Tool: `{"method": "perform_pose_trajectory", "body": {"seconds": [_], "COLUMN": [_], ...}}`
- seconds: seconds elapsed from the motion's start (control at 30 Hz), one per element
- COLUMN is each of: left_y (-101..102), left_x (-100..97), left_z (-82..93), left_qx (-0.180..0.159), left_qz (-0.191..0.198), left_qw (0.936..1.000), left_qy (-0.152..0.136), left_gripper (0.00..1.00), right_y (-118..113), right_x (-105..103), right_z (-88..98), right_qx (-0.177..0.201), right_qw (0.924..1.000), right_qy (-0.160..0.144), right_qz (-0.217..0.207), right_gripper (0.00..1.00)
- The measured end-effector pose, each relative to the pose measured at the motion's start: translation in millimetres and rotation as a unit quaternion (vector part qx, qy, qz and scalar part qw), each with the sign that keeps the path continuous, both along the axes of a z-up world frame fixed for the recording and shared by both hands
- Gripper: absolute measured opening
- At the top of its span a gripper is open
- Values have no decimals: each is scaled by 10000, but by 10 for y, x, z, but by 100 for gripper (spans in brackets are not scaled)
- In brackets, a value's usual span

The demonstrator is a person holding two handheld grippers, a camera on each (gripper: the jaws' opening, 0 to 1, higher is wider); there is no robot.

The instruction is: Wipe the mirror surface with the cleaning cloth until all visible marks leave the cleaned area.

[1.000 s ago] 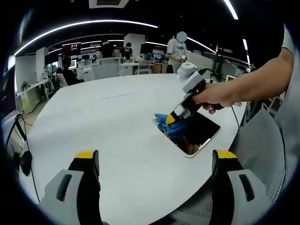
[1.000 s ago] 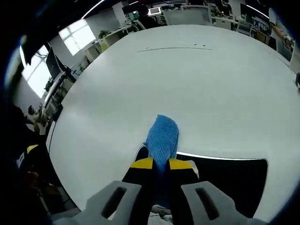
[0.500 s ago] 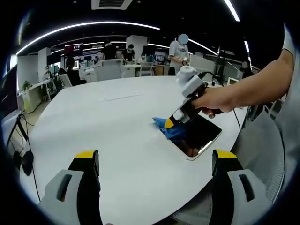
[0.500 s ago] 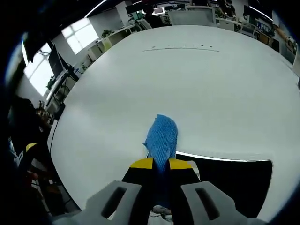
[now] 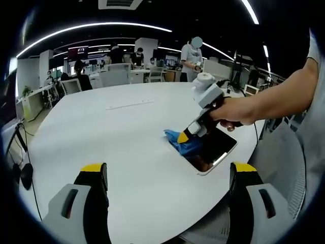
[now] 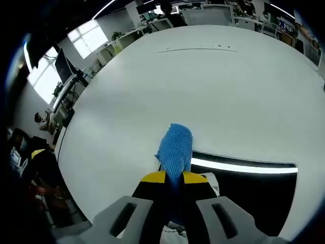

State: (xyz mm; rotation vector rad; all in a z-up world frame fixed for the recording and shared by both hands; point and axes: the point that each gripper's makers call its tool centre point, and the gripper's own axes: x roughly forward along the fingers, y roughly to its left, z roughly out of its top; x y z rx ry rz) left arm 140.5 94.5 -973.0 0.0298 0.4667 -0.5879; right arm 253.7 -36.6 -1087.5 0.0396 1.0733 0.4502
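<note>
Blue cloth (image 6: 175,150), pinched in the right tool (image 6: 174,179), wipes the mirror's (image 6: 254,185) edge on the white surface (image 6: 203,91). Left tool (image 5: 170,175) hangs spread, empty. Next, I judge, strokes should cover the remaining glass.

The wide white table (image 5: 117,132) lies bare and open around the mirror (image 5: 216,147), where only the right gripper (image 5: 184,136) with its blue cloth (image 6: 175,150) stands in the way.

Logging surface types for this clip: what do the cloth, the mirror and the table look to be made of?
Cloth: blue, nubby weave, likely microfibre, clamped in the right gripper. Mirror: glossy, dark, reflecting a ceiling light strip, so glass or polished sheet. Table: smooth matte white, probably laminate; can't confirm.
</note>
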Motion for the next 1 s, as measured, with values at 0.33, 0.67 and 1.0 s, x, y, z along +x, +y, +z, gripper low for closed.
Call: {"method": "perform_pose_trajectory", "body": {"seconds": [0.33,0.67,1.0], "left_y": [-28,-3,-77], "left_x": [-40,-18,-58], "left_z": [6,57,48], "left_qx": [-64,-93,-29], "left_qz": [50,175,-1], "left_qw": [10000,9998,10000], "left_qy": [39,-35,3], "left_gripper": [99,99,99], "right_y": [-1,28,39], "right_x": [-155,-362,-415], "right_z": [31,49,39], "right_qx": [-25,-39,-71], "right_qw": [9999,9994,9986], "right_qy": [16,156,158], "right_qz": [118,309,508], "right_gripper": [4,4,4]}}
